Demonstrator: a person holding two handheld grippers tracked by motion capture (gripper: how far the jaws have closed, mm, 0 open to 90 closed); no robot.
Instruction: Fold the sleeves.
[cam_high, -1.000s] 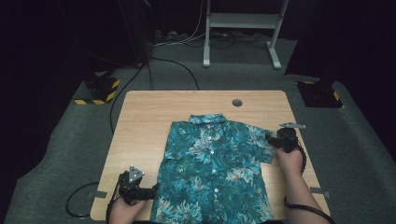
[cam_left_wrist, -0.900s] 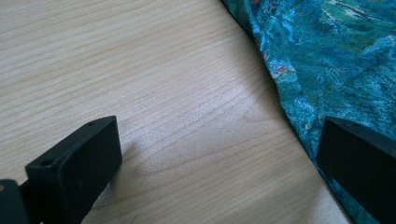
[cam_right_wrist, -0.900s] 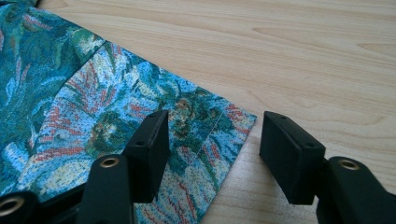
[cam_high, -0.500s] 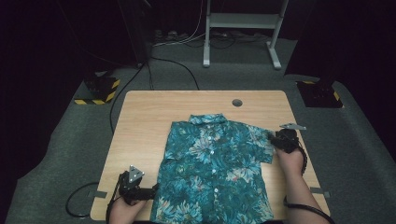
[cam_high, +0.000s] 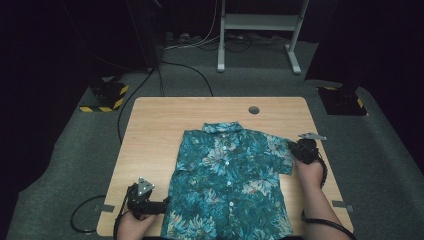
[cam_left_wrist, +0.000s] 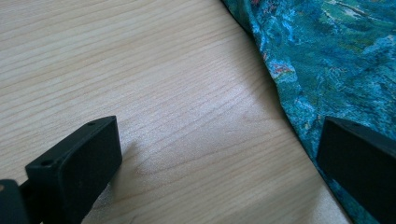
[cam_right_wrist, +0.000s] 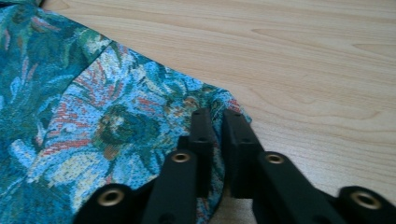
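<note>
Woven printed cloth shirt (cam_high: 227, 185), pale smooth matt wood-grain table (cam_high: 155, 135), matt black plastic right tool (cam_right_wrist: 215, 140)

In the right gripper view, the right gripper (cam_right_wrist: 215, 140) is seen from behind, its two black jaws having just been closing and now brought almost together on the edge of a shirt sleeve (cam_right_wrist: 116, 121). A thin fold of the fabric is pinched between them. The sleeve is printed with blue, teal and reddish flowers and is spread flat across the left of the frame. Pale wood-grained table (cam_right_wrist: 303, 56) is shown beyond and to the right.
</note>
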